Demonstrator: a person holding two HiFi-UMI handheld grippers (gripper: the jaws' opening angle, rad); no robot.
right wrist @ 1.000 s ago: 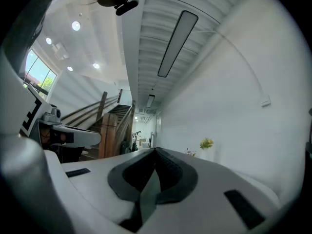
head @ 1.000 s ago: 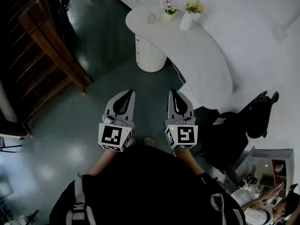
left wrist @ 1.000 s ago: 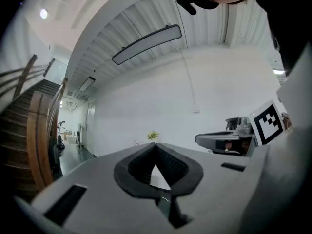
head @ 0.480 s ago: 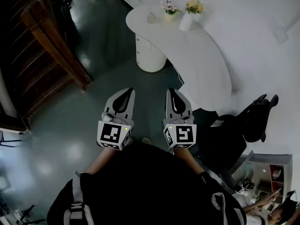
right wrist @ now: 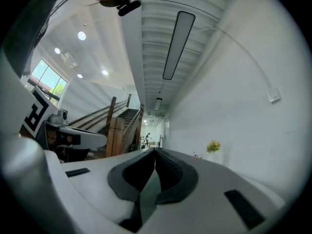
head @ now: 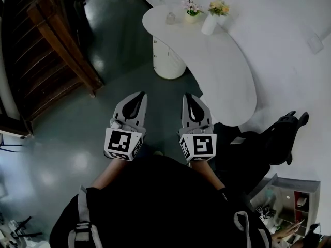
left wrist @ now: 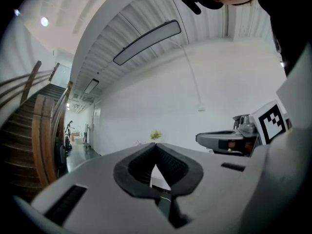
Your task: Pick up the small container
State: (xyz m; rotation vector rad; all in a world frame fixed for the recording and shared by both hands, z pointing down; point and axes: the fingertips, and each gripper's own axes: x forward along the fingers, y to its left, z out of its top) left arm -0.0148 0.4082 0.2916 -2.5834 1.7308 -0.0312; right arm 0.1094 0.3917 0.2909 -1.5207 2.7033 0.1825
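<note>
Holding the left gripper [head: 139, 96] and right gripper [head: 187, 97] side by side, jaws clenched shut on nothing, likely just for carrying. Pointing toward the small container [head: 170, 18], far ahead of both jaws on the white worktop [head: 217, 61], beside two flower pots [head: 192, 17]. Not reached yet.

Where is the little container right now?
In the head view, the small container sits at the far end of the curved white table, just left of the pot of pink flowers.

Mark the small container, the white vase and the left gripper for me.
small container [head: 170, 18]: head view, its side.
white vase [head: 209, 25]: head view, its body.
left gripper [head: 141, 94]: head view, closed jaw tips.
</note>
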